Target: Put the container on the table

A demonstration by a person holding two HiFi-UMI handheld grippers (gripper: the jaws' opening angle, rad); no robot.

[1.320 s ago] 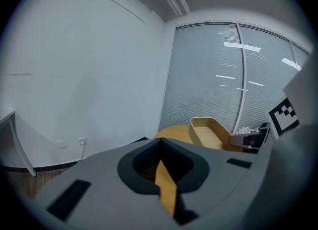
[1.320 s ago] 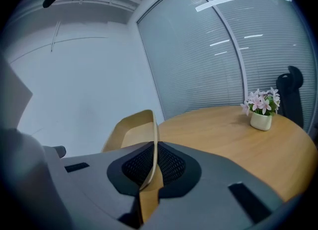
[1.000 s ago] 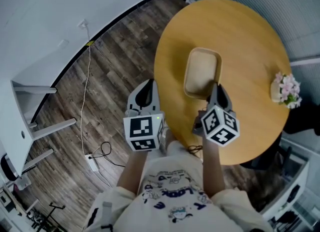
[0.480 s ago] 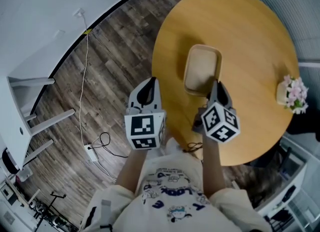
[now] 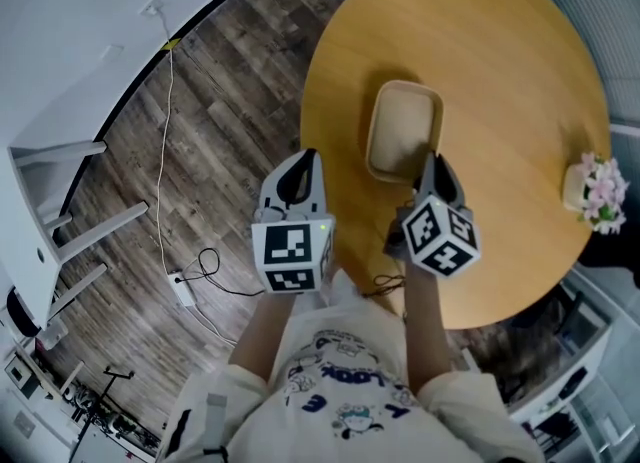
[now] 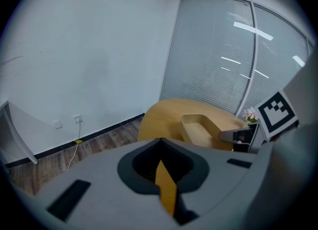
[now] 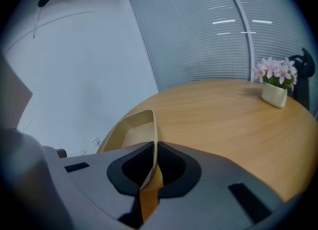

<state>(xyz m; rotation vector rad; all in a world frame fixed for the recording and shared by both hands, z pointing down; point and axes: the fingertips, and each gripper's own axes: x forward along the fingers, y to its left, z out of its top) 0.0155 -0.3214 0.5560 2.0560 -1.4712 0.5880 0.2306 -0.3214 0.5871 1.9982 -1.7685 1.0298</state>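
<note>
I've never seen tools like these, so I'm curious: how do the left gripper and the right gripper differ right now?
The right gripper has its jaws closed on the near rim of the container. The left gripper has its jaws together on nothing. The right gripper is above the table, while the left gripper sits by the table's edge, mostly over the wooden floor. Both point roughly the same way.

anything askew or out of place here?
Nothing stands out. The container looks level over the table, with the right gripper shut on its near wall. The flower pot stands upright near the table's edge. The left gripper is shut and empty, off the table.
</note>
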